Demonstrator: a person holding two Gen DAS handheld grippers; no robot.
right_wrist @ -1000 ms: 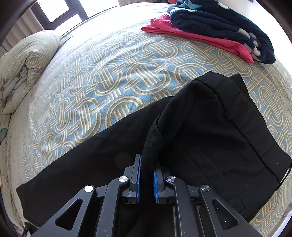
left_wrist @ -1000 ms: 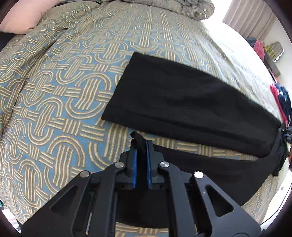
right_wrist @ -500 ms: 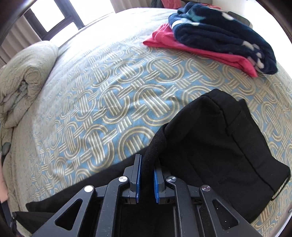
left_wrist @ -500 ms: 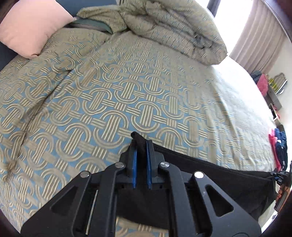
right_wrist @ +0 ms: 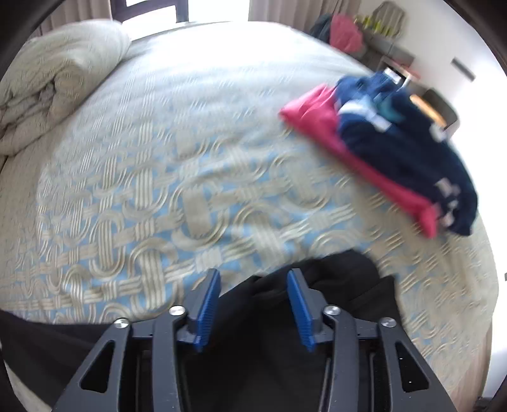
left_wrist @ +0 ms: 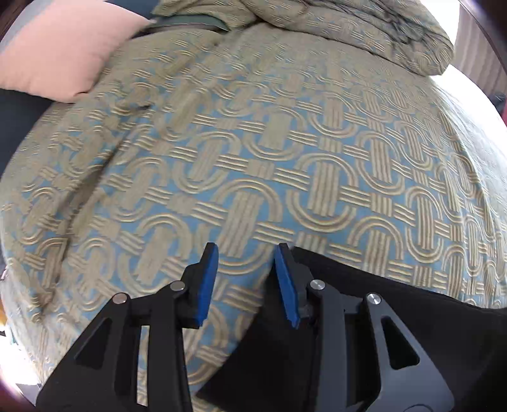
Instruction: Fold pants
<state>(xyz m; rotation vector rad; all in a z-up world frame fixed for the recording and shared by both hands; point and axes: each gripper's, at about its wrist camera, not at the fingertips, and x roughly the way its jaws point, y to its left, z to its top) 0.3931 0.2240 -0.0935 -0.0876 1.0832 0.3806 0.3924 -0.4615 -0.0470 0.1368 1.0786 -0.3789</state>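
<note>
Black pants (left_wrist: 396, 317) lie on the patterned bedspread (left_wrist: 253, 142), low and to the right in the left wrist view. My left gripper (left_wrist: 247, 253) hangs over the pants' end corner, its jaws opening, with only bedspread and the cloth's edge showing between the blue pads (left_wrist: 207, 282). In the blurred right wrist view the pants (right_wrist: 342, 279) bunch below my right gripper (right_wrist: 253, 275). Its jaws are opening too, and the cloth lies under the gap, free of the pads (right_wrist: 301, 310).
A pink pillow (left_wrist: 60, 44) and a rolled duvet (left_wrist: 364, 28) lie at the head of the bed. Folded red (right_wrist: 358, 158) and navy (right_wrist: 412, 149) clothes sit stacked on the bed at right. Furniture with bags (right_wrist: 345, 35) stands beyond the bed.
Both grippers were shut on black cloth and have let it go, their jaws now apart. Both views have swung further across the bed, and the pants now lie lower in each view.
</note>
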